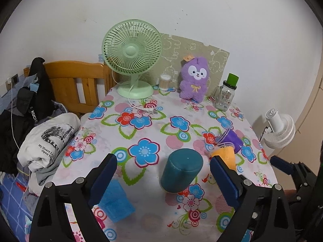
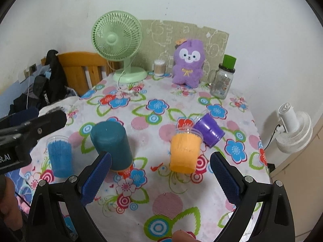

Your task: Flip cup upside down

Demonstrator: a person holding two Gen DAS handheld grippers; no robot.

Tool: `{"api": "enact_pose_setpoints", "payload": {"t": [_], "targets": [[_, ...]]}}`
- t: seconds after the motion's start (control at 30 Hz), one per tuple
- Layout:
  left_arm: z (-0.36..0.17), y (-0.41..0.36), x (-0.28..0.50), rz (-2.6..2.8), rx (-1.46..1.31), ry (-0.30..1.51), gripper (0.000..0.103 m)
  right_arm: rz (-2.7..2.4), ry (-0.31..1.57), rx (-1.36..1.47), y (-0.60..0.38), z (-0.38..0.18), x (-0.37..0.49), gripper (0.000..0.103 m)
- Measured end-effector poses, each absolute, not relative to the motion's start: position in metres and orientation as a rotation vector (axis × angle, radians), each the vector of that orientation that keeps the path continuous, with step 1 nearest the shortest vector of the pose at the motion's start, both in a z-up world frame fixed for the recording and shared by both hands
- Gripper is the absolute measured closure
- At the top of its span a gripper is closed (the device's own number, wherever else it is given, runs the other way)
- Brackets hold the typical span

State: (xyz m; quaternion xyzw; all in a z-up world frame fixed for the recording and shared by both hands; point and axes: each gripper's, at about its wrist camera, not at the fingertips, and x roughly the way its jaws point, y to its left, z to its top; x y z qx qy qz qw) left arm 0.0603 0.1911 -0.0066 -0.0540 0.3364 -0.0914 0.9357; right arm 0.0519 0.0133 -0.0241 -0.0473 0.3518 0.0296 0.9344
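Observation:
A dark teal cup stands mouth down on the flowered tablecloth, between and just beyond my left gripper's fingers. My left gripper is open and empty. The teal cup also shows in the right wrist view, left of centre. An orange cup stands upright, mouth up, ahead of my right gripper, which is open and empty. A purple cup lies on its side behind the orange one. A light blue cup stands upright at the left.
At the back stand a green fan, a purple plush toy, a glass jar with a green lid and a small swab jar. A white fan stands beyond the right table edge. Clothes and a wooden bed frame lie left.

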Motion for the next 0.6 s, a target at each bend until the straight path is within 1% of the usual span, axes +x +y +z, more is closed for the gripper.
{"api": "enact_pose_setpoints", "payload": {"t": [0.6], "targets": [[0.007,0.204,0.048,-0.166,-0.128,0.628,0.004,0.034,0.605,-0.091,0.021,0.010,0.035,0.004]]}}
